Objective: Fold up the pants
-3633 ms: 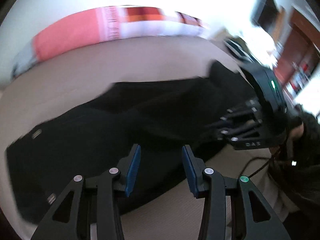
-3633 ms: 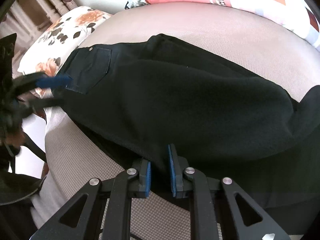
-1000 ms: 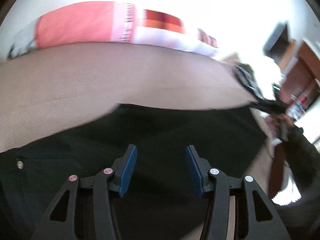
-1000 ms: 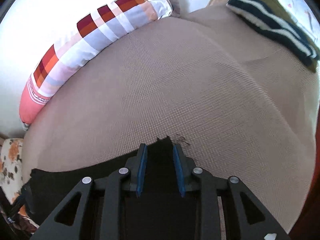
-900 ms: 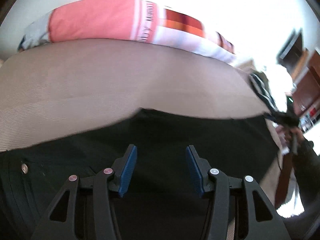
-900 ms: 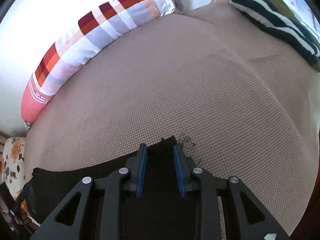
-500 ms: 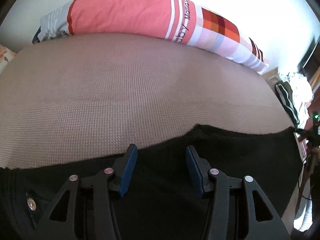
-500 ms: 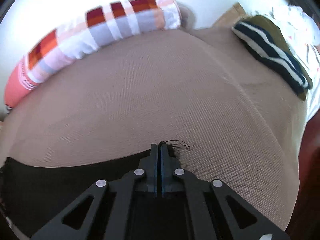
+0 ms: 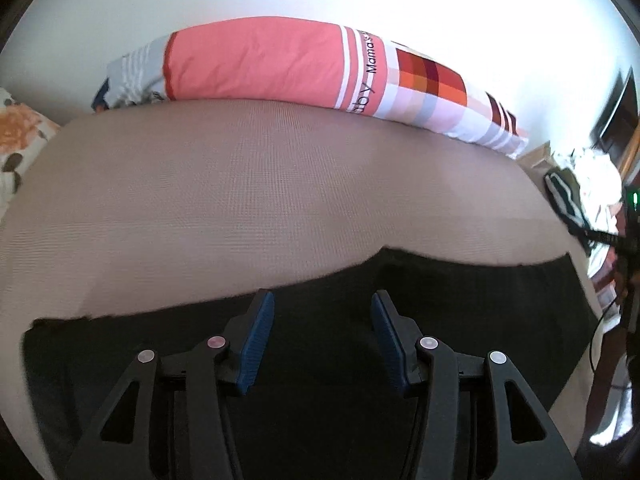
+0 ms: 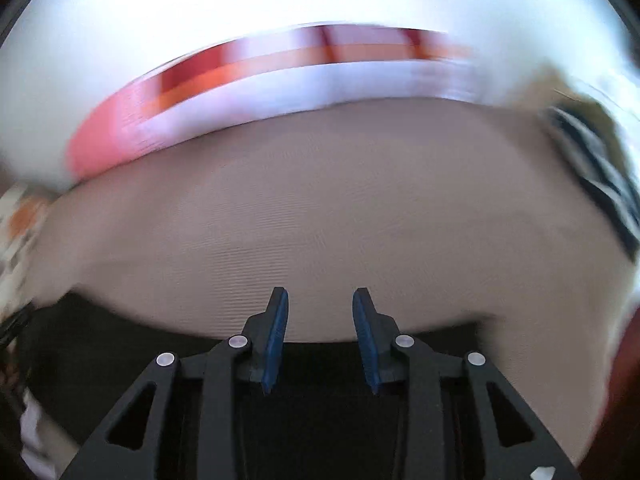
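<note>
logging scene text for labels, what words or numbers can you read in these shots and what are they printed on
"Mama's": on the long pink, white and checked fabric bolster pillow, along its white stripe in the left wrist view.
"by": larger letters just below on the same pillow; the start of the word is hidden by the beige woven bed cover.
Right wrist view: motion-blurred, no text readable.
The black pants show no readable text.

A: Where does the left wrist view look from?
B: Low and close over the pants [image 9: 320, 400], facing ahead across the bed [image 9: 248, 208] to the pillow [image 9: 280, 64].
A: And the right wrist view?
B: Also low, facing the same pillow [image 10: 240, 80], blurred. Both share bed [image 10: 340, 216], pillow and pants [image 10: 100, 344].
</note>
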Action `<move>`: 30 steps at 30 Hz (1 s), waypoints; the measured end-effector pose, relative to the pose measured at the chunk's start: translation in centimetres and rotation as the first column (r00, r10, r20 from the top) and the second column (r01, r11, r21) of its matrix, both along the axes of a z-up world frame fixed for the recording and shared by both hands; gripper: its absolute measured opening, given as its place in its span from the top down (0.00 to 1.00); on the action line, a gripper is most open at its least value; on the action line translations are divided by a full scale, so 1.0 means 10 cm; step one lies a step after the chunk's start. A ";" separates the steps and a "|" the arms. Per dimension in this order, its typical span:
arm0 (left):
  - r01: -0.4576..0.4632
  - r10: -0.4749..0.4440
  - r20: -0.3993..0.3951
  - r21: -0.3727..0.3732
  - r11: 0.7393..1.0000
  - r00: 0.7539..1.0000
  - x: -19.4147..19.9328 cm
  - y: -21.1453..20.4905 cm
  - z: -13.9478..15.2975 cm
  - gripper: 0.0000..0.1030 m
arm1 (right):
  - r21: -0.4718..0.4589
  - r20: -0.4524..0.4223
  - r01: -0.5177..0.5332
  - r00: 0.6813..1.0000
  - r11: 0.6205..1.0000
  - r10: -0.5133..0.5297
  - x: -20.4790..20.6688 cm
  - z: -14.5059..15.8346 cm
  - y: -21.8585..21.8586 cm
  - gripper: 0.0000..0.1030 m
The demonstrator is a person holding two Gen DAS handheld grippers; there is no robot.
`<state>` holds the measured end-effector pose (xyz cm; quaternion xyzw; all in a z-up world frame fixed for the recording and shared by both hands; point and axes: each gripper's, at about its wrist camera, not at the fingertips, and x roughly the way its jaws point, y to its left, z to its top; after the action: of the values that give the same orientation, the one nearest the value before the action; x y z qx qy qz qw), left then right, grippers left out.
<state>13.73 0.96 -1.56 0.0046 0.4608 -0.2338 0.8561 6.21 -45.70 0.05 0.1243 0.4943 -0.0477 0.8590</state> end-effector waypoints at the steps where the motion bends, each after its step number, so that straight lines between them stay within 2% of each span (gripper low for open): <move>1: 0.010 -0.010 -0.004 0.007 1.000 1.000 -0.04 0.07 0.02 0.50 | 0.042 0.001 -0.086 0.996 0.995 0.086 0.13 -0.01 0.28 0.69; 2: 0.014 -0.014 -0.004 0.023 1.000 1.000 -0.07 0.11 0.03 0.50 | 0.087 0.001 -0.163 0.987 0.983 0.163 0.25 -0.04 0.54 0.69; 4: 0.011 -0.011 -0.004 0.055 0.998 1.000 -0.13 0.24 0.04 0.50 | 0.165 0.004 -0.318 0.947 0.934 0.322 0.48 -0.12 1.14 0.69; 8: -0.018 0.019 -0.018 0.094 0.995 1.000 -0.19 0.52 0.03 0.50 | 0.245 0.008 -0.544 0.829 0.802 0.559 0.88 -0.27 2.13 0.69; 11: -0.056 0.061 -0.060 0.082 0.995 0.996 -0.16 0.72 -0.04 0.50 | 0.234 -0.013 -0.637 0.753 0.734 0.658 1.10 -0.40 2.64 0.69; 13: -0.077 0.083 -0.074 0.079 0.994 0.994 -0.14 0.81 -0.11 0.50 | 0.235 -0.036 -0.663 0.725 0.711 0.688 1.23 -0.50 2.83 0.69; 16: -0.077 0.079 -0.066 0.038 0.996 0.995 -0.13 0.89 -0.15 0.50 | 0.238 -0.065 -0.699 0.681 0.674 0.729 1.28 -0.60 3.04 0.71; 17: -0.074 0.076 -0.062 0.037 0.997 0.995 -0.13 0.89 -0.15 0.50 | 0.221 -0.074 -0.706 0.676 0.673 0.733 1.28 -0.62 3.09 0.74; 18: -0.074 0.076 -0.057 0.035 0.997 0.995 -0.13 0.90 -0.15 0.50 | 0.215 -0.072 -0.711 0.672 0.669 0.737 1.29 -0.63 3.12 0.88; 19: -0.075 0.077 -0.054 0.033 0.997 0.996 -0.12 0.91 -0.15 0.50 | 0.215 -0.060 -0.709 0.676 0.671 0.734 1.29 -0.62 3.13 0.92; 22: -0.079 0.079 -0.050 0.016 0.997 0.996 -0.09 0.95 -0.18 0.50 | 0.148 -0.042 -0.682 0.720 0.717 0.693 1.34 -0.59 3.15 0.96; 25: -0.082 0.083 -0.045 0.016 0.996 0.996 -0.06 0.96 -0.19 0.50 | 0.155 -0.053 -0.649 0.748 0.745 0.662 1.41 -0.70 3.13 0.97; 27: -0.092 0.094 -0.043 0.045 0.995 0.995 -0.06 0.90 -0.16 0.50 | 0.138 -0.054 -0.645 0.752 0.751 0.656 1.41 -0.71 3.15 0.95; 29: -0.082 0.084 -0.022 0.065 0.994 0.996 -0.07 0.81 -0.08 0.50 | 0.122 -0.062 -0.640 0.758 0.759 0.649 1.40 -0.62 3.14 0.85; 30: -0.056 0.056 0.001 0.070 0.996 0.998 -0.10 0.71 -0.01 0.50 | 0.117 -0.045 -0.621 0.776 0.775 0.629 1.38 -0.54 3.09 0.74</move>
<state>12.69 8.06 -1.63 0.0214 0.4688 -0.1933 0.8616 20.05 -14.79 -5.36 -0.0081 0.5437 0.2586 0.7984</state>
